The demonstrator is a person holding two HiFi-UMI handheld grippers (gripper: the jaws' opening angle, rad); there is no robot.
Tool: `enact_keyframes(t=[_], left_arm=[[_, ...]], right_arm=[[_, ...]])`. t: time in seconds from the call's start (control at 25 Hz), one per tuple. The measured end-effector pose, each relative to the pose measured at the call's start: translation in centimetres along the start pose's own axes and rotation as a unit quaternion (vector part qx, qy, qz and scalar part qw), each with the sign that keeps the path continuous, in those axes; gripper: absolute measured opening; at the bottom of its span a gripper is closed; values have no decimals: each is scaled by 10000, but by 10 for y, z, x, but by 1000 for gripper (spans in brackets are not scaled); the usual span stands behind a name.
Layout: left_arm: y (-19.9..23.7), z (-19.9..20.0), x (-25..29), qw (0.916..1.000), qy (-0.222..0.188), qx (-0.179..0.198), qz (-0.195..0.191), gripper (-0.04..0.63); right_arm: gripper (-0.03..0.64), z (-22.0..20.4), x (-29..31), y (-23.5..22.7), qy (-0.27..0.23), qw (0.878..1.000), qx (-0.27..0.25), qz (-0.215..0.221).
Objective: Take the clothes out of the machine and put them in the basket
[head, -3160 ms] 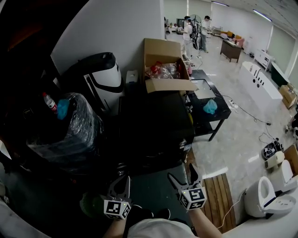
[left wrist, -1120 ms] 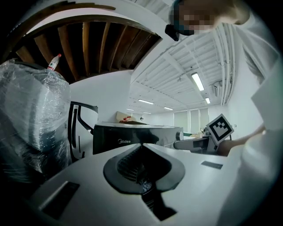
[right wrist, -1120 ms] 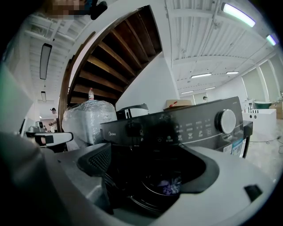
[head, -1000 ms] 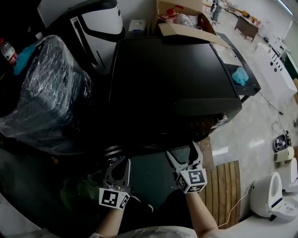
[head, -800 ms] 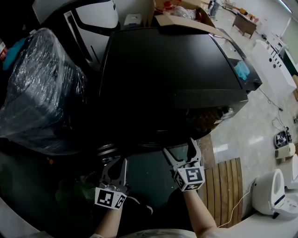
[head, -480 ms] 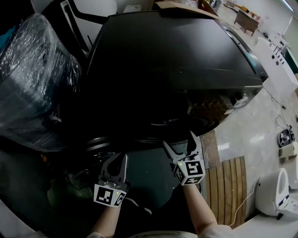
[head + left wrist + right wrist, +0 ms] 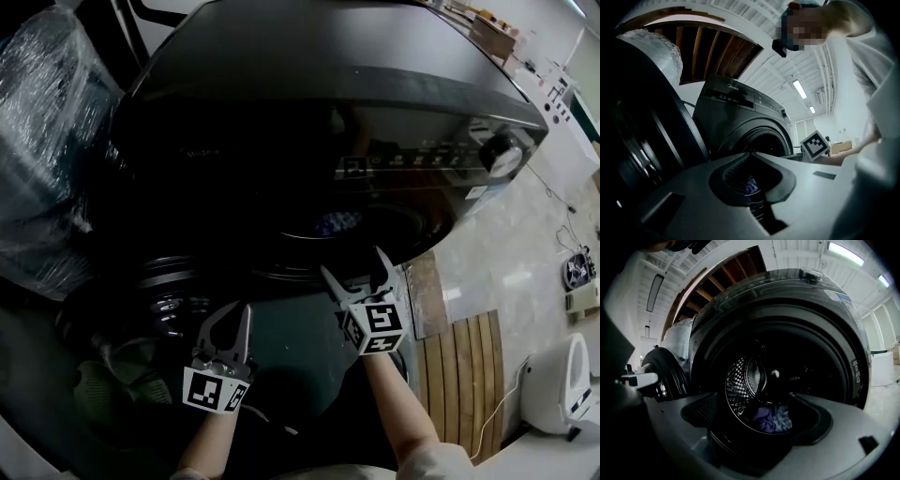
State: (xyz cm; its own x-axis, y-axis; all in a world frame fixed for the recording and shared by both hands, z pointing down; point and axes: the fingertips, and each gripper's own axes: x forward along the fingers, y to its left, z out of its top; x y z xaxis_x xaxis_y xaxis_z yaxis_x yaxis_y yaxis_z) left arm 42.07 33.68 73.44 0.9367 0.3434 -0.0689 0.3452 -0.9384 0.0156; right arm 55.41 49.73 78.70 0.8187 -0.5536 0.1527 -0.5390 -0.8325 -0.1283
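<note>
- Since half a second ago the head view has dropped lower: the washing machine (image 7: 309, 112) now shows its front panel with the dial (image 7: 502, 155) and the drum mouth, where only its top showed before
- Both grippers have stayed low in front of the machine; the right gripper (image 7: 353, 265) points at the drum mouth, and the left gripper (image 7: 228, 317) is lower and further left
- Jaws of both grippers stand apart with nothing between them
- Clothes (image 7: 771, 418) lie as a bluish heap at the bottom of the drum, not yet touched; the door (image 7: 665, 376) stands open at the left
- Judgement: the reach into the drum is about to start, and no item is out yet
- A dim green shape at lower left, probably the basket (image 7: 105, 398), is partly covered by the left gripper; its rim cannot be made out
- How many clothes are in the drum cannot be told; the panel print is too small to read
</note>
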Motion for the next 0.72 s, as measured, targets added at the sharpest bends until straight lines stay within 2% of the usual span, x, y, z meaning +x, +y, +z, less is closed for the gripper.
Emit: enact_keyframes(t=[0.32, 0.52, 0.72], left_arm=[[-7, -23, 0, 9995, 45, 226, 196, 20], [-4, -39, 7, 9988, 140, 211, 421, 20], [-11, -43, 9, 9952, 403, 775, 444, 20]], right_arm=[[471, -27, 1, -15, 32, 10000, 32, -22], [468, -40, -1, -12, 32, 10000, 45, 8], [465, -47, -3, -11, 42, 9999, 96, -17]])
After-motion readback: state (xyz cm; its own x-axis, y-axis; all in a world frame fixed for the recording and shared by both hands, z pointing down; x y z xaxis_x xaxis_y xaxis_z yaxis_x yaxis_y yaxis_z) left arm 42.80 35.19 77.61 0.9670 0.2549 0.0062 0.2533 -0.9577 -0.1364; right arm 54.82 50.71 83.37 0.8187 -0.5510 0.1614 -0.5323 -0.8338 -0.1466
